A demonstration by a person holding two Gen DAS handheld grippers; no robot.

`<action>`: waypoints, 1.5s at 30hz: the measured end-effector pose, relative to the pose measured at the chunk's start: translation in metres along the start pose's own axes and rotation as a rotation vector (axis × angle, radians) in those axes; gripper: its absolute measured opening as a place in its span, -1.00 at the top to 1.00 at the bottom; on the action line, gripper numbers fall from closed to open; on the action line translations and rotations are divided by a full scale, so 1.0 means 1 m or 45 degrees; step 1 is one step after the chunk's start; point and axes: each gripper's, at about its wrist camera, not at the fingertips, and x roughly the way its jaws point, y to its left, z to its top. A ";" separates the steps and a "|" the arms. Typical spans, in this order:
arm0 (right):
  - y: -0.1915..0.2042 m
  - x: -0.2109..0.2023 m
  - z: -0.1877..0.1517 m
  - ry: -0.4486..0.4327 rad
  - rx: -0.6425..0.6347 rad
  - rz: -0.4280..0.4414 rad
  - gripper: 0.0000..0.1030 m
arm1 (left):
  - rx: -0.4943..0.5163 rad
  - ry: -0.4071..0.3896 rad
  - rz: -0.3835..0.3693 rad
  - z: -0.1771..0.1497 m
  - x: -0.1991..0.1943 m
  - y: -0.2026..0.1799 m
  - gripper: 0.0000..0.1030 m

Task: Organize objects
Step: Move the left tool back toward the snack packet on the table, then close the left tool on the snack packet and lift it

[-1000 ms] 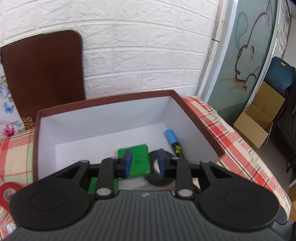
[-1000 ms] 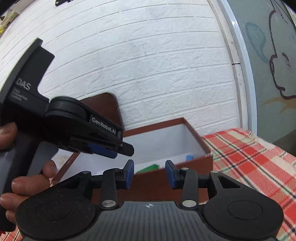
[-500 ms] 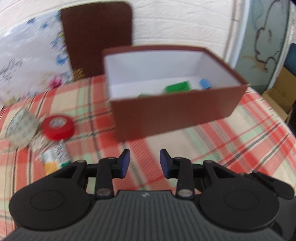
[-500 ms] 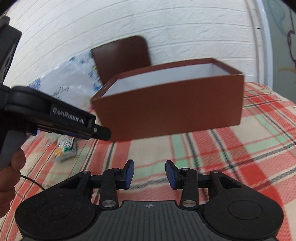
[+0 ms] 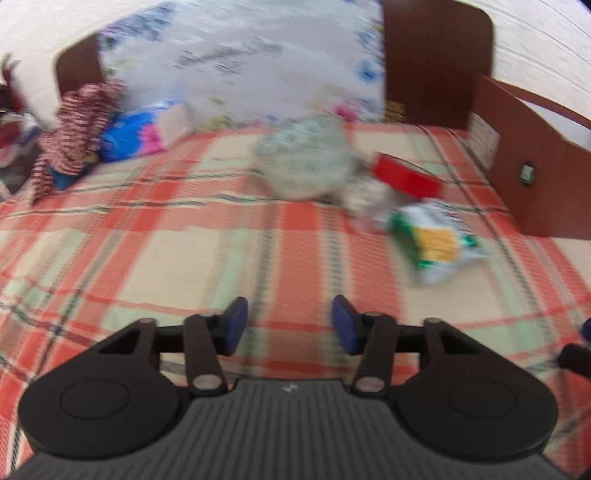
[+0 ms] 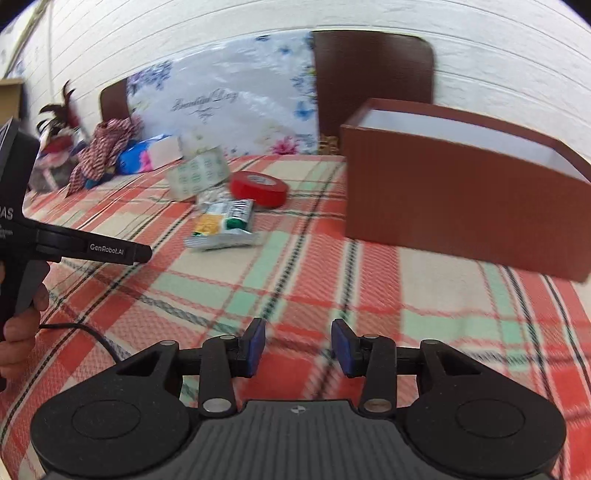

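1. The brown box [image 6: 461, 199] stands ahead and right of the right claw [image 6: 297, 345]; stiff, stays put.
2. The clear tape roll [image 6: 197, 171], far ahead-left, looks light and slippery; pinch its wall.
3. The red tape roll [image 6: 258, 188], beside it, is rigid; grip the rim.
4. The crinkly snack packet [image 5: 434, 236], ahead-right of the left claw [image 5: 290, 325], is soft; take an edge.
5. Both claws are released and carry nothing.

A lived-in room of a home, by the look of it: a table under a red, green and cream plaid cloth [image 6: 295, 266] stands against a white brick-pattern wall [image 6: 258, 22]. Behind it lean a flowered plastic sheet [image 6: 229, 99], a brown chair back [image 6: 373, 74] and a heap of striped fabric [image 6: 107, 144].
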 end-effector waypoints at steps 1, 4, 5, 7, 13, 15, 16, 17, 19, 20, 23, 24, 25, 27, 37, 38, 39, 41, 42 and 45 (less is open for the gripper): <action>0.006 0.006 0.004 -0.003 -0.033 0.004 0.13 | 0.002 -0.068 0.009 -0.008 0.001 0.008 -0.33; 0.023 0.019 0.023 -0.045 -0.096 0.020 -0.24 | -0.148 -0.097 -0.053 -0.010 0.004 0.030 -0.31; 0.028 0.022 0.030 -0.074 -0.118 0.024 -0.40 | -0.147 -0.097 -0.046 -0.009 0.005 0.029 -0.31; 0.039 0.030 0.043 -0.125 -0.161 0.028 -0.43 | -0.122 -0.101 -0.035 -0.008 0.006 0.025 -0.34; 0.063 0.076 0.066 -0.072 -0.229 0.039 -0.25 | -0.148 -0.101 -0.056 -0.008 0.008 0.027 -0.37; 0.064 0.095 0.062 0.025 -0.231 0.037 0.09 | -0.149 -0.100 -0.057 -0.008 0.008 0.028 -0.38; 0.060 0.092 0.058 0.005 -0.211 0.049 0.14 | -0.149 -0.100 -0.057 -0.008 0.008 0.028 -0.39; 0.058 0.088 0.057 0.007 -0.202 0.050 0.16 | -0.148 -0.101 -0.057 -0.008 0.009 0.028 -0.39; 0.052 0.072 0.050 0.011 -0.196 0.043 0.16 | -0.147 -0.100 -0.056 -0.007 0.009 0.028 -0.39; 0.049 0.063 0.042 0.011 -0.199 0.039 0.16 | -0.145 -0.101 -0.055 -0.009 0.008 0.029 -0.39; 0.034 0.028 0.014 -0.002 -0.185 -0.002 0.16 | -0.138 -0.102 -0.049 -0.011 0.006 0.028 -0.39; 0.028 0.016 0.005 -0.003 -0.165 -0.022 0.16 | -0.132 -0.101 -0.045 -0.011 0.006 0.027 -0.40; 0.021 0.003 -0.002 -0.004 -0.141 -0.046 0.15 | -0.124 -0.100 -0.040 -0.010 0.006 0.026 -0.40; 0.008 -0.019 -0.016 -0.010 -0.097 -0.108 0.10 | -0.102 -0.095 -0.026 -0.009 0.006 0.023 -0.40; -0.017 -0.052 -0.038 -0.040 0.016 -0.166 -0.32 | -0.118 0.160 -0.537 0.024 -0.044 -0.056 -0.37; -0.017 -0.052 -0.038 -0.044 0.013 -0.158 -0.33 | -0.117 0.220 -0.622 0.027 -0.048 -0.068 -0.38; -0.017 -0.052 -0.039 -0.045 0.009 -0.149 -0.34 | -0.115 0.282 -0.699 0.027 -0.050 -0.079 -0.40; -0.017 -0.051 -0.039 -0.038 -0.001 -0.128 -0.42 | -0.099 0.386 -0.755 0.025 -0.048 -0.101 -0.40; -0.016 -0.049 -0.039 -0.031 -0.007 -0.119 -0.44 | -0.090 0.430 -0.746 0.023 -0.043 -0.111 -0.44; -0.016 -0.042 -0.036 -0.008 -0.022 -0.104 -0.45 | -0.139 0.507 -0.748 0.019 -0.028 -0.123 -0.56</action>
